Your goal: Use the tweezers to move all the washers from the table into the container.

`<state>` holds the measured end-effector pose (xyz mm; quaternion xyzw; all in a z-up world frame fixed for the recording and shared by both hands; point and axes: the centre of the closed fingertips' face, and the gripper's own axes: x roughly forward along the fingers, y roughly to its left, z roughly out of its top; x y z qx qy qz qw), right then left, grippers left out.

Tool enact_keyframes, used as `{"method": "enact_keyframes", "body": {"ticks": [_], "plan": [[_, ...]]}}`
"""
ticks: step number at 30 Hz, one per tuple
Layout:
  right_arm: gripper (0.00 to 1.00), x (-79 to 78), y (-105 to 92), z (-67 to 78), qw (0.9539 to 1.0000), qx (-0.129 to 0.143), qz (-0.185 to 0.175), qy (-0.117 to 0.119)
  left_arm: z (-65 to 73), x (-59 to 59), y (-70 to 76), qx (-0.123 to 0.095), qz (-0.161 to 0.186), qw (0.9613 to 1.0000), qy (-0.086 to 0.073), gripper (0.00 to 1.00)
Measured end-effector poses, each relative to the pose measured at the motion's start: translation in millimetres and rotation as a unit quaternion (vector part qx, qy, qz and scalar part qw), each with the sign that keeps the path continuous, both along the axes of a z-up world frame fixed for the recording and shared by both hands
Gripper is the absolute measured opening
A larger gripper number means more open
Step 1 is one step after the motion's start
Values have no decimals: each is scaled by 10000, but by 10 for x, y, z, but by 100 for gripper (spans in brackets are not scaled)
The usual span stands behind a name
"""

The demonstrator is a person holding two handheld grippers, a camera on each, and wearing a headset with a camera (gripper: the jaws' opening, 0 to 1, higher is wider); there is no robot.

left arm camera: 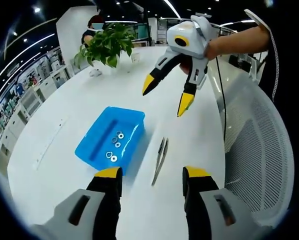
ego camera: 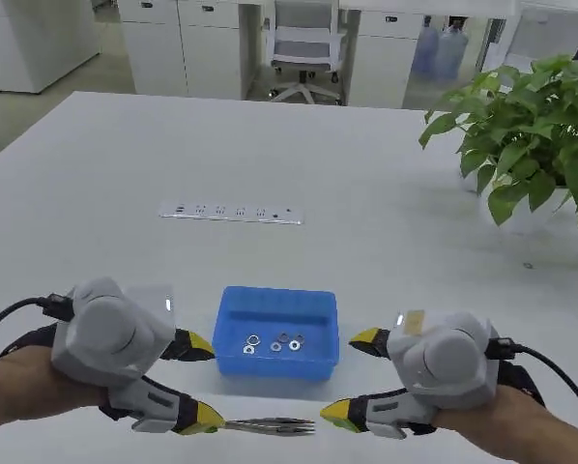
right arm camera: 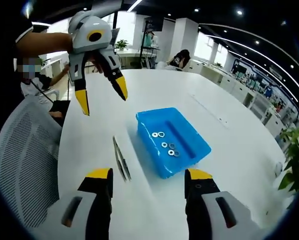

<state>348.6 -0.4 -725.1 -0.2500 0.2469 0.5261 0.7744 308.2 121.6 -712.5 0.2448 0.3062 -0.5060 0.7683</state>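
A blue container (ego camera: pixel 276 331) (left arm camera: pixel 110 137) (right arm camera: pixel 172 140) sits on the white table with several washers (ego camera: pixel 274 342) (left arm camera: pixel 113 145) (right arm camera: pixel 165 142) lying inside it. Metal tweezers (ego camera: pixel 270 424) (left arm camera: pixel 160 160) (right arm camera: pixel 121 158) lie flat on the table just in front of the container, between the two grippers. My left gripper (ego camera: pixel 204 381) (left arm camera: pixel 152 182) is open, to the left of the container, with nothing in it. My right gripper (ego camera: pixel 352 378) (right arm camera: pixel 148 181) is open on the right side, holding nothing as well. Each one faces the other across the tweezers.
A white power strip (ego camera: pixel 231 213) lies further back on the table. A potted green plant (ego camera: pixel 531 135) (left arm camera: pixel 107 45) stands at the right rear. An office chair (ego camera: pixel 306 48) stands beyond the far table edge. A mesh chair back (left arm camera: pixel 259 150) (right arm camera: pixel 24 160) is close behind the near edge.
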Motion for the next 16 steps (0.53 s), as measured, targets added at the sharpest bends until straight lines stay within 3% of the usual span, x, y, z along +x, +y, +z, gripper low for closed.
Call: {"method": "enact_keyframes", "body": {"ticks": [10, 16], "plan": [[84, -56, -260, -16, 9994, 145, -318, 35, 77, -5, -28, -373, 257, 9988, -166, 78], [93, -94, -378, -71, 9990, 169, -382, 164, 119, 2, -29, -698, 398, 9967, -126, 89]]}}
